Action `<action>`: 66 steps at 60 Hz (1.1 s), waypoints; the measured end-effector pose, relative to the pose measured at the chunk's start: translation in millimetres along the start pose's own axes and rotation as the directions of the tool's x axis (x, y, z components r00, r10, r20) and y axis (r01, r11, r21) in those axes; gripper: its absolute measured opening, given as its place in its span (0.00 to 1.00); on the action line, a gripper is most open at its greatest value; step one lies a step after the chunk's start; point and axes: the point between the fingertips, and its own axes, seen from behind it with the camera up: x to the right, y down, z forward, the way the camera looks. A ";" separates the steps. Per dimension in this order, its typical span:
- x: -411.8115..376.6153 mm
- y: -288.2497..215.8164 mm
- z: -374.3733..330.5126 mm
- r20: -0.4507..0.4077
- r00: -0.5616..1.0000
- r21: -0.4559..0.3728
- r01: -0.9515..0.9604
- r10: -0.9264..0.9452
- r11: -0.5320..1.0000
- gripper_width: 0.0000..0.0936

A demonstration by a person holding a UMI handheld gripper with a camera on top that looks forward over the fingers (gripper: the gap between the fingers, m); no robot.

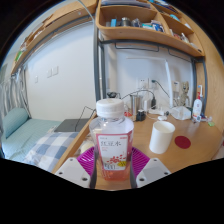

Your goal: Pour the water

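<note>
A clear plastic bottle [111, 143] with a white cap and a pink and red label stands upright between my fingers, over the wooden desk [190, 148]. The magenta pads [86, 162] press on both sides of its lower body, so my gripper [111, 168] is shut on the bottle. A white paper cup [161, 136] stands on the desk just right of the bottle and a little beyond the fingers. A round red lid or coaster [184, 142] lies to the right of the cup.
Farther back on the desk stand a kettle-like vessel [139, 102], bottles and small items [185, 105] against the wall. Wooden shelves [140, 28] hang above. A bed with checked bedding [40, 148] lies to the left of the desk.
</note>
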 end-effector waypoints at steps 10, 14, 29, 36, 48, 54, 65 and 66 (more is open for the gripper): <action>4.0 -3.5 0.1 0.002 1.000 -0.023 -0.024 0.024 0.999 0.48; 9.7 -23.6 -2.2 0.021 0.997 -0.003 -0.072 0.072 0.997 0.48; 29.7 -95.2 19.6 0.105 0.868 -0.032 -0.485 0.485 0.874 0.48; 36.2 -116.0 28.7 0.148 0.665 -0.070 -0.731 0.732 0.679 0.48; 46.2 -120.5 45.3 0.143 0.250 -0.128 -0.955 0.958 0.269 0.49; 47.7 -123.4 52.3 0.140 0.052 -0.156 -0.985 0.989 0.074 0.49; 54.0 -130.2 61.4 0.132 -0.231 -0.188 -0.961 0.964 -0.205 0.49; 55.1 -130.7 62.3 0.133 -0.254 -0.189 -0.955 0.958 -0.227 0.49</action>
